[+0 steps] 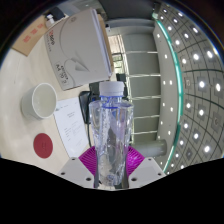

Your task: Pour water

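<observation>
A clear plastic water bottle (110, 125) with a white cap stands upright between my fingers, held above the table. My gripper (110, 165) is shut on the bottle's lower body, and the purple pads (92, 160) press against both of its sides. A white cup (43, 100) sits on the table well beyond the fingers and to the left of the bottle. Near it lies a red round coaster (44, 145), closer to me than the cup. The bottle's base is hidden by the fingers.
A white sheet of paper (72, 122) lies between the cup and the bottle. A large white box (78, 45) stands behind the cup. A white perforated panel (195, 85) curves along the right side, with a striped floor (140, 75) beyond the bottle.
</observation>
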`<state>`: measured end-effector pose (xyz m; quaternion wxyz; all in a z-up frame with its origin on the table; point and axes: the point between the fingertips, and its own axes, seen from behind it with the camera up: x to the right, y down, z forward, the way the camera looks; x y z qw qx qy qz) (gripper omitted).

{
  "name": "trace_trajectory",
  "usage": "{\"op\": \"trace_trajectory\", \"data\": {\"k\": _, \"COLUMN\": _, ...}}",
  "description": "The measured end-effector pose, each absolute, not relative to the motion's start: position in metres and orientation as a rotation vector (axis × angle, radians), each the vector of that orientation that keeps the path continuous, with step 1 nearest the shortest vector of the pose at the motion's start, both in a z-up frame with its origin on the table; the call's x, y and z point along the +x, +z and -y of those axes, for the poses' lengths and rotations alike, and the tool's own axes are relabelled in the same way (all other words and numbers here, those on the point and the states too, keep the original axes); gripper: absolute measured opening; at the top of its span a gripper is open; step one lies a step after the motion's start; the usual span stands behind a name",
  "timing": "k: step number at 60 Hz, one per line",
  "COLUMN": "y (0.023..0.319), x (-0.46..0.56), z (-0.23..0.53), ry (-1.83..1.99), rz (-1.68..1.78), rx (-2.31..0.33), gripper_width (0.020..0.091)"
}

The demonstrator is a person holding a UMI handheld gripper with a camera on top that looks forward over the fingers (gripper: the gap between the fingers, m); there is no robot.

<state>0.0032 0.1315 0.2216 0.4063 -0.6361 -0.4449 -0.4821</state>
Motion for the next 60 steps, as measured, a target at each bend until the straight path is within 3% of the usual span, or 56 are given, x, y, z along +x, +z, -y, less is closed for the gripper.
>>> {"op": "trace_trajectory", "data": {"k": 13, "y": 0.228, "x": -0.018, "z": -0.122, "ry": -0.601, "rz": 0.651, "rx": -1.817, "gripper_width": 0.0341}}
{"op": "trace_trajectory", "data": {"k": 27, "y": 0.183, "x": -0.026, "z": -0.127, "ry": -0.047, "rz": 0.331, "rx": -1.904, "gripper_width": 0.0343}}
{"op": "trace_trajectory", "data": {"k": 48, "y": 0.08, "x": -0.022, "z": -0.129, "ry": 0.184, "rz": 0.233, "rx": -1.997, "gripper_width": 0.0351}}
{"op": "trace_trajectory", "data": {"k": 52, "y": 0.078, "x": -0.021, "z": -0.129, "ry": 0.197, "rz": 0.222, "rx": -1.967, "gripper_width": 0.036}}
{"op": "trace_trajectory", "data": {"k": 60, "y": 0.078, "x": -0.019, "z": -0.126, "ry": 0.182, "rz": 0.234, "rx": -1.95, "gripper_width": 0.0463}}
